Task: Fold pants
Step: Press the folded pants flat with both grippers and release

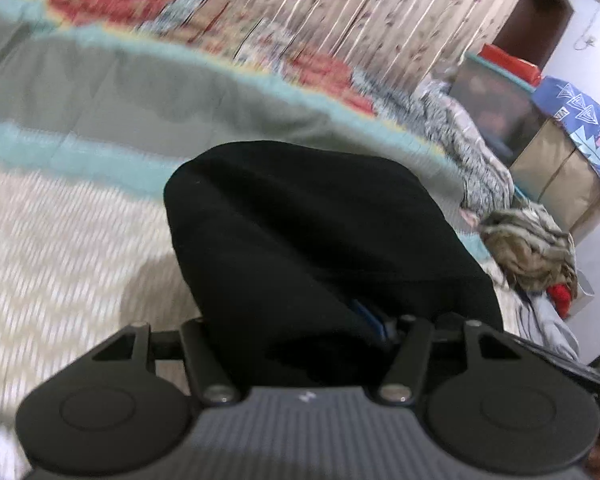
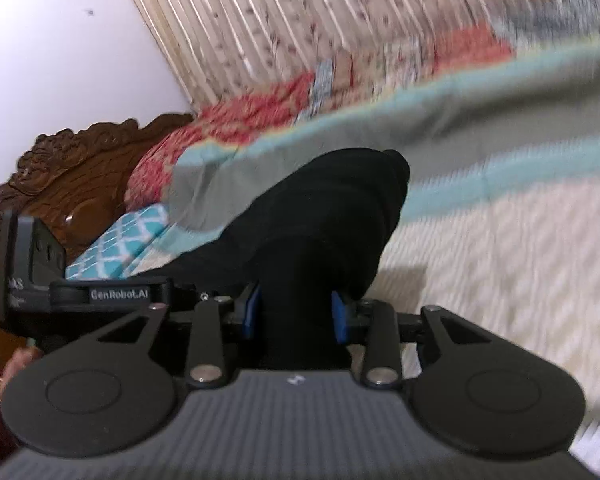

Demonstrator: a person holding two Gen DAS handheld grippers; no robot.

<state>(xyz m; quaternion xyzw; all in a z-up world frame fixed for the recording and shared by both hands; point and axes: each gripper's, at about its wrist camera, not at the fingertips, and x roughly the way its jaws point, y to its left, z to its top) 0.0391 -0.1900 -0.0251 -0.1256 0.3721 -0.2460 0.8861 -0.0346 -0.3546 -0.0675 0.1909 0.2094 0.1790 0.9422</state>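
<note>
Two claws have hold of the black pants (image 1: 320, 240) above the bed (image 1: 68, 240): the right claw (image 2: 296, 316) pinches a bunched fold between its blue pads (image 2: 338, 316), and the left claw (image 1: 300, 332) sits buried in the cloth, its grip hidden from sight. Striped bedspread (image 2: 500, 240) blurs beneath, with a carved wooden headboard (image 2: 80, 168) at the far end.
</note>
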